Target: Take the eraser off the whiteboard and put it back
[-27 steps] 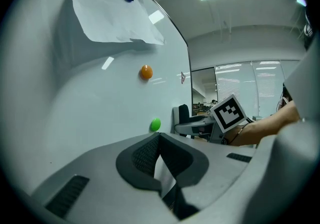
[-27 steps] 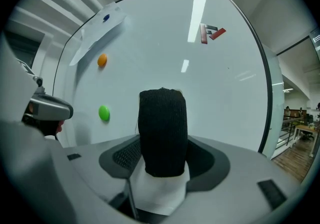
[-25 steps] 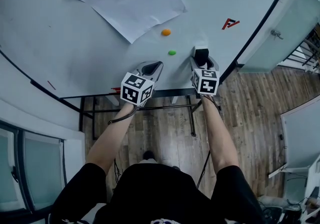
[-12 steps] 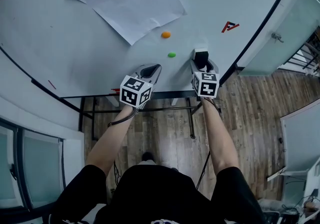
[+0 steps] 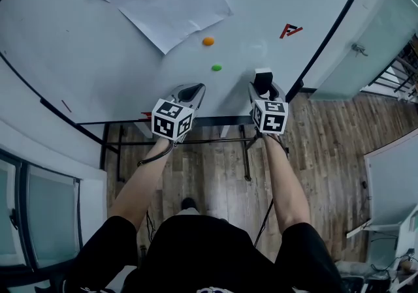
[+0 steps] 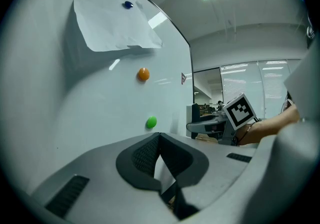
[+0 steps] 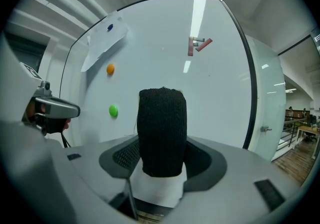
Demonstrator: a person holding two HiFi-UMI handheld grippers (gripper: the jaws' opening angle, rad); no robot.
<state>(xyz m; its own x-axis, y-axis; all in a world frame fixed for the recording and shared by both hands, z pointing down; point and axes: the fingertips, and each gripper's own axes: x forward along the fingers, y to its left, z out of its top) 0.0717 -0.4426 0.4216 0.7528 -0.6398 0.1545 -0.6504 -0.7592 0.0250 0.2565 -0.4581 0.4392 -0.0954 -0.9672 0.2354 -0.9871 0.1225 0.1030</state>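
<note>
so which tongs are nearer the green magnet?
Left. The left tongs sit just below-left of the green magnet; the right tongs, shut on the eraser, are farther off to its right.

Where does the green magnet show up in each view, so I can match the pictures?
Head view: the green magnet sits low on the whiteboard, near the picture's centre.
Left gripper view: the magnet is just above the shut jaws, left of centre.
Right gripper view: it is left of the eraser clamped in the jaws.
Shared landmark: the orange magnet, just above the green one in every view.
</note>
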